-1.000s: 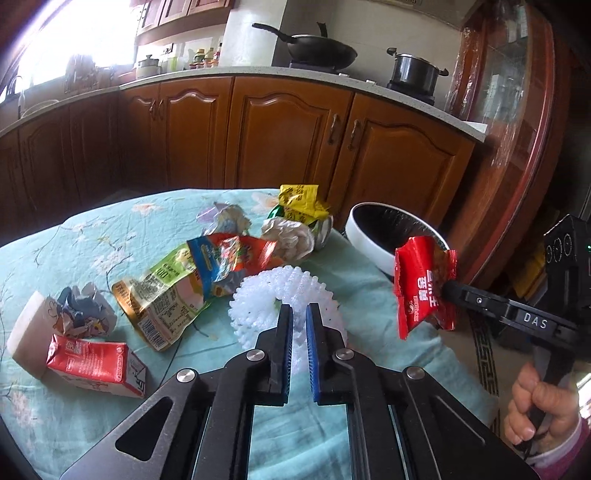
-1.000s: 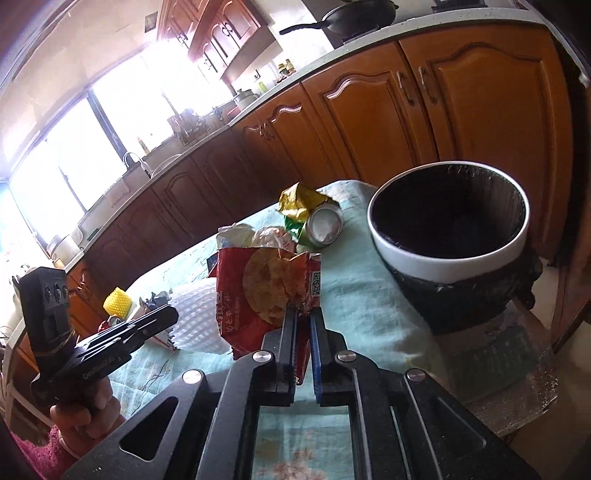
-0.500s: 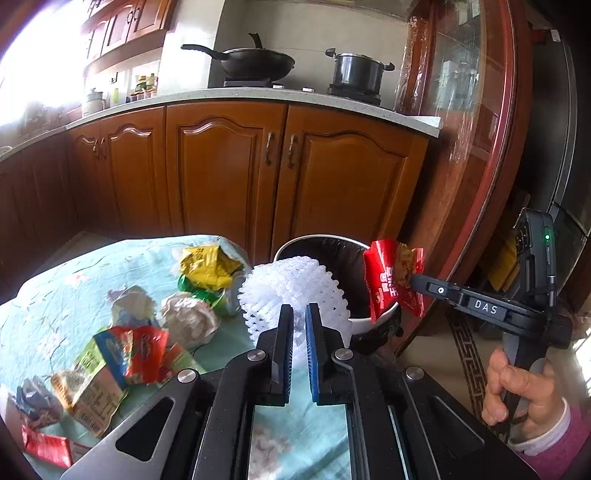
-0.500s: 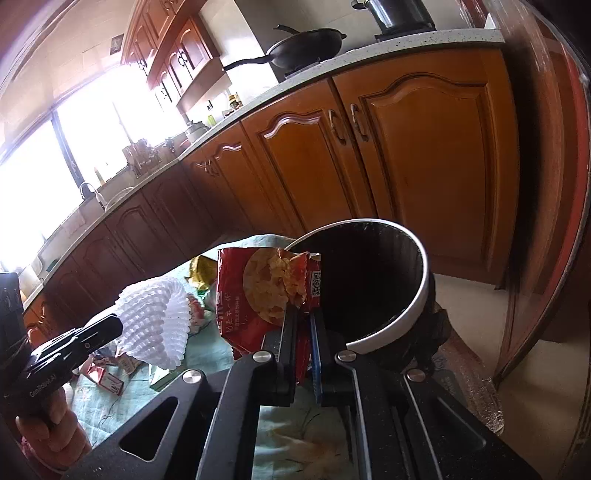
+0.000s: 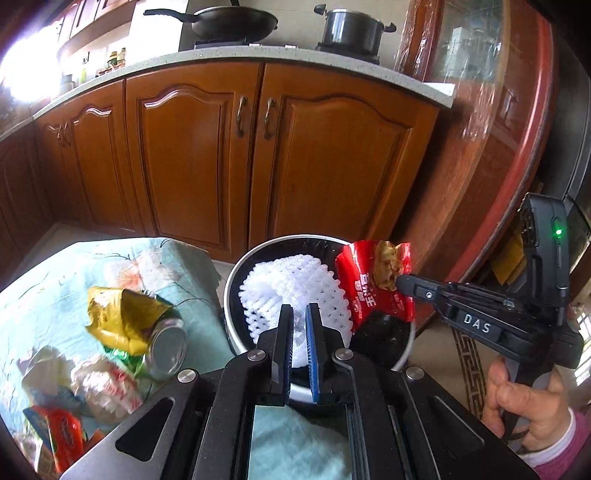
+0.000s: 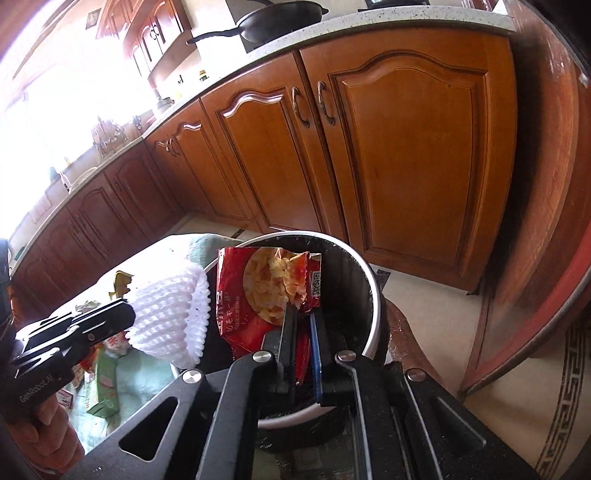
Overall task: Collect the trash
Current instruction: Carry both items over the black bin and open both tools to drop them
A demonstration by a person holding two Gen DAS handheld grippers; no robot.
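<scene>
Two grippers, both clamped on trash right now. My left gripper (image 5: 299,343) has its fingers pinched tight on the white foam net (image 5: 291,288), which sticks out ahead of the tips and hangs over the open mouth of the bin (image 5: 231,295). From the right wrist cam, my right gripper (image 6: 304,332) is squeezed on the lower edge of the red snack bag (image 6: 258,295), torn top up, and the bag sits straight ahead of the fingers over the black inside of the same white-rimmed bin (image 6: 373,314). The two loads are just beside each other, the foam net (image 6: 170,314) to the left of the bag; can't tell if they touch. Going outward from the left gripper, the table with the floral teal cloth (image 5: 48,295) is off to its left, right up against the bin, and there's a tipped-over can (image 5: 168,347) with a yellow wrapper (image 5: 114,317) on it near the table edge, plus crumpled white paper (image 5: 99,384) and more wrappers closer to me. Wooden cabinets (image 5: 207,147) are beyond the bin, with a wok (image 5: 236,22) and pot (image 5: 351,29) up on the counter.
</scene>
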